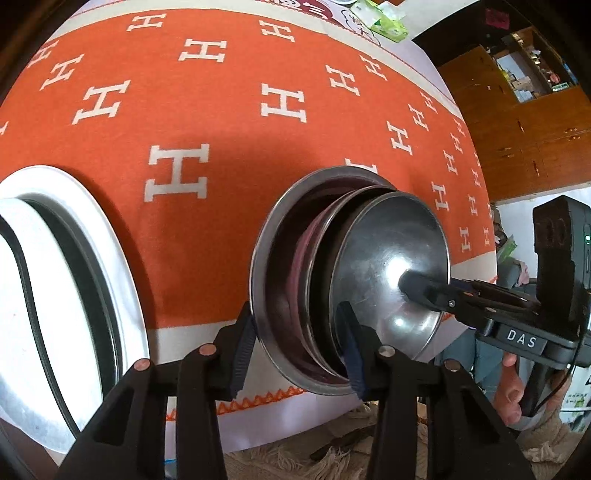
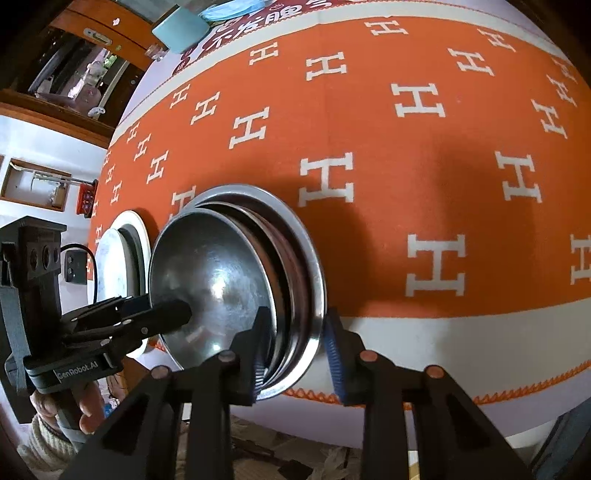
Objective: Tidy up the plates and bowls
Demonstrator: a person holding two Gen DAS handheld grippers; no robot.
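A stack of nested steel bowls [image 1: 388, 258] sits on the orange H-pattern tablecloth [image 1: 184, 110] near the front edge; it also shows in the right wrist view [image 2: 221, 273]. My left gripper [image 1: 299, 343] is open, its fingers straddling the stack's rims on one side. My right gripper [image 2: 295, 354] is open and straddles the rims on the opposite side. Each gripper shows in the other's view, with one finger [image 1: 421, 288] inside the top bowl. A stack of white plates [image 1: 66, 280] lies to the left, also seen in the right wrist view [image 2: 118, 258].
The tablecloth [image 2: 406, 147] stretches behind the bowls. A green packet [image 1: 388, 22] and a light blue box [image 2: 181, 29] lie at the far edge. Wooden cabinets [image 1: 524, 122] stand beyond the table. The table's front edge [image 2: 443, 369] runs just under the bowls.
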